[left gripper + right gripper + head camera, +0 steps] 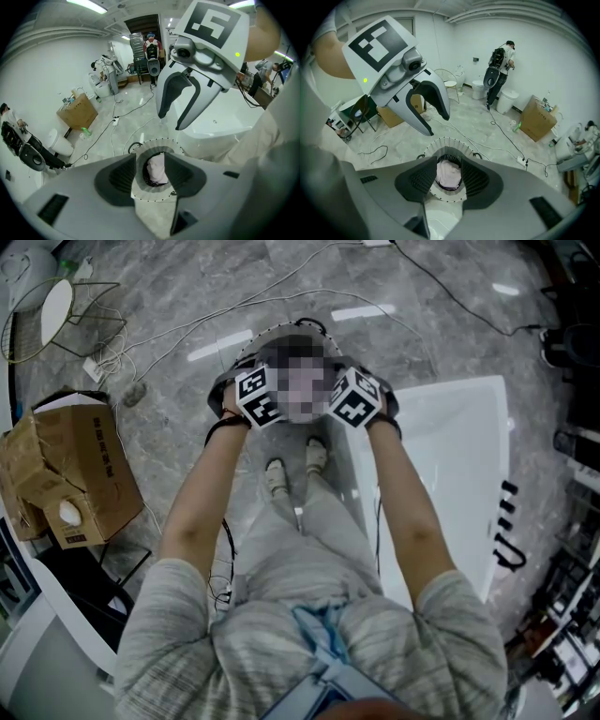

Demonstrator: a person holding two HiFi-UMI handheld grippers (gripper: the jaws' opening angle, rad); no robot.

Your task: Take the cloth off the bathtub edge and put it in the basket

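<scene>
A pale pink cloth lies bunched inside the round white basket on the floor, beside the white bathtub. Both grippers hang side by side above the basket, pointing steeply down. My left gripper is open; I see the basket and cloth far below through the gap, nothing between the pads. My right gripper is open and empty as well. Each shows in the other's view: the right gripper, the left gripper. In the head view their marker cubes hide the jaws.
A torn cardboard box stands on the marble floor to the left. Cables and a power strip trail across the floor. A wire chair, a toilet and a person are farther off.
</scene>
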